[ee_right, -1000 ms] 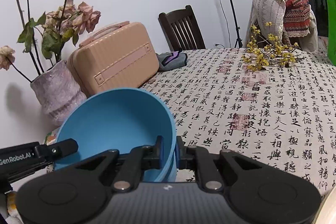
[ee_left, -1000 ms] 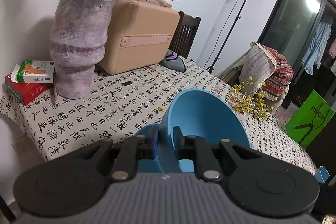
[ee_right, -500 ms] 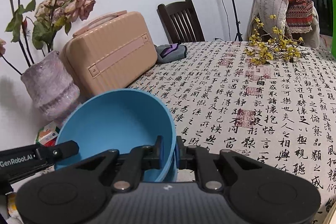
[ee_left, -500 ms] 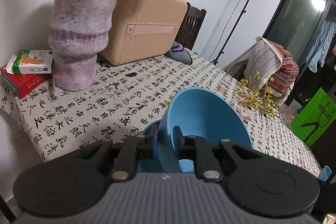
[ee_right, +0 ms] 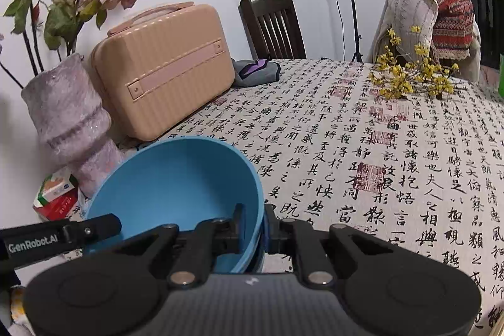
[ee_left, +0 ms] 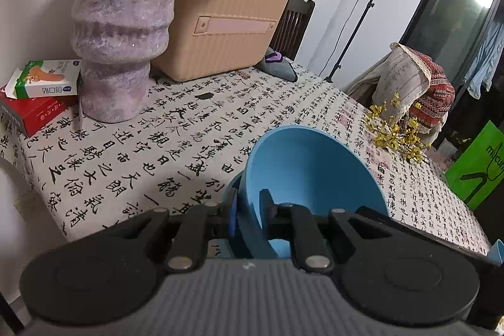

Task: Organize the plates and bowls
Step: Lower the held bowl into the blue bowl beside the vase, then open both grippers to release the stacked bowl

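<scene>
The blue bowl [ee_left: 315, 175] is held tilted above the near edge of the tabletop [ee_left: 176, 128], its rim pinched on opposite sides by the left tongs [ee_left: 249, 210] and the right tongs [ee_right: 253, 225]. A second blue piece is glimpsed just beneath it; its kind cannot be told. Risks are judged: a thin rim grip may slip if the two hands diverge; a tilted set-down could tip the bowl off the edge. The vase [ee_left: 123, 27] and the case [ee_left: 220, 18] stand well apart.

Home dining room, clothed table [ee_right: 393, 153], wooden chair [ee_right: 272, 25], flower vase [ee_left: 123, 30]
</scene>
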`<state>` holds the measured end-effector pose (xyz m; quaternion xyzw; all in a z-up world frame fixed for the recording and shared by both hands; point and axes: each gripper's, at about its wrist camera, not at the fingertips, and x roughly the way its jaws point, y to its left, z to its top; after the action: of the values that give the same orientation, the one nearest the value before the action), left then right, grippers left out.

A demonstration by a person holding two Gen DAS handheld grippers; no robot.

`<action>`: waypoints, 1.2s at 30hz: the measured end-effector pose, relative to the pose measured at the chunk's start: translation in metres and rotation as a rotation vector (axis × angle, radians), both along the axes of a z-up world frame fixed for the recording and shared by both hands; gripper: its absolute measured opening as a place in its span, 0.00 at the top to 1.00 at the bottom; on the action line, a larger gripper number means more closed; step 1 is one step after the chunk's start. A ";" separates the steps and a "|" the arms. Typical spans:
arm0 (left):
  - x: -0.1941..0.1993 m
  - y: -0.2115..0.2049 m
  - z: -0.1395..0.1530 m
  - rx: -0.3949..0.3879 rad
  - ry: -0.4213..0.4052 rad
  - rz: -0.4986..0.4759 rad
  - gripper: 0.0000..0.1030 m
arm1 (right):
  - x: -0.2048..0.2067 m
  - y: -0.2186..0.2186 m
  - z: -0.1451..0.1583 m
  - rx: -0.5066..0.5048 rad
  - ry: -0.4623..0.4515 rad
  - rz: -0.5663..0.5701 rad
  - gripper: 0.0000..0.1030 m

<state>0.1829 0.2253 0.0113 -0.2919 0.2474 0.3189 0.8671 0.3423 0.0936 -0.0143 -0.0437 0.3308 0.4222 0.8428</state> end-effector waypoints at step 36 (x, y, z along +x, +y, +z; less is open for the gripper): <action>0.005 -0.001 -0.006 0.056 0.067 0.001 0.89 | -0.008 0.003 -0.010 -0.026 -0.086 0.014 0.90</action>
<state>0.1876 0.2246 0.0053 -0.2569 0.2674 0.3357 0.8659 0.3344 0.0967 -0.0245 -0.0752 0.2996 0.4217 0.8525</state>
